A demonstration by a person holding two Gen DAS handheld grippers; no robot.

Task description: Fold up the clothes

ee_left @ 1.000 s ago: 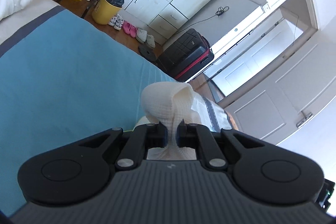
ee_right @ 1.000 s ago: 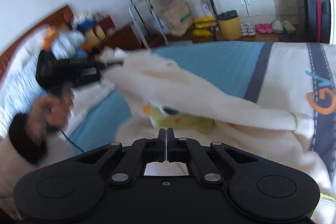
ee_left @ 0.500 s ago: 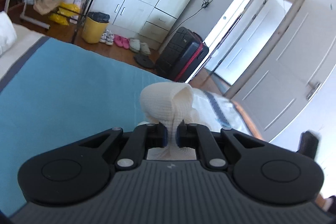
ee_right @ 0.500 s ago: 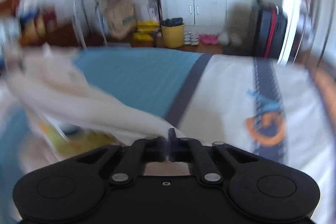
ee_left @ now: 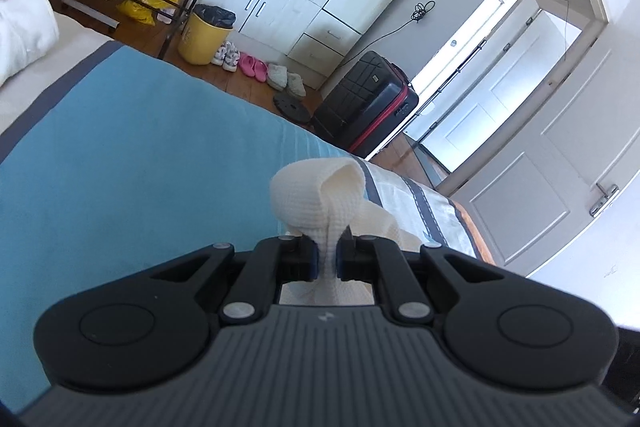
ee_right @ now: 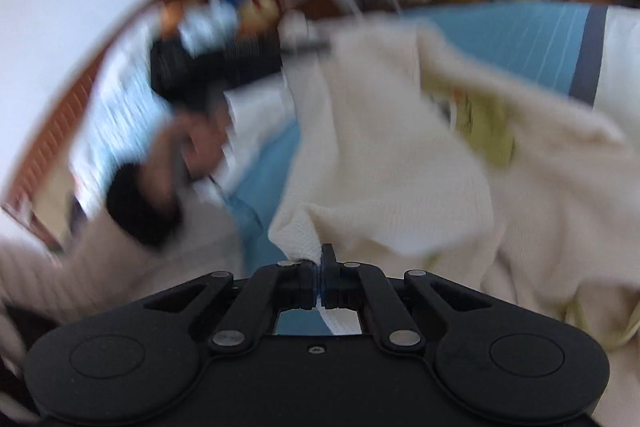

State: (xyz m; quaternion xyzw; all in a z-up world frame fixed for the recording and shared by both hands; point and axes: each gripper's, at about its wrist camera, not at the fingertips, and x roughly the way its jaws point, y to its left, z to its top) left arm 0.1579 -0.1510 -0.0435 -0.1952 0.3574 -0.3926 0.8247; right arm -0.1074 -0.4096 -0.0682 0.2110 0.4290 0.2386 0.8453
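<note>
Cream waffle-knit garment (ee_right: pixel 384 155) pinched at two points, lifted off the bed (ee_left: pixel 120 163) to spread it for folding.

Left gripper (ee_left: pixel 326 259): jaws narrow, clamped on a bunched cuff or hem that loops above the tips. Right gripper (ee_right: pixel 320 279): jaws nearly closed but have just been opening slightly, a thin edge of the fabric between them. Cloth hangs slack between both grips over the blue cover; right view is motion-blurred, so grip security is unclear.
</note>
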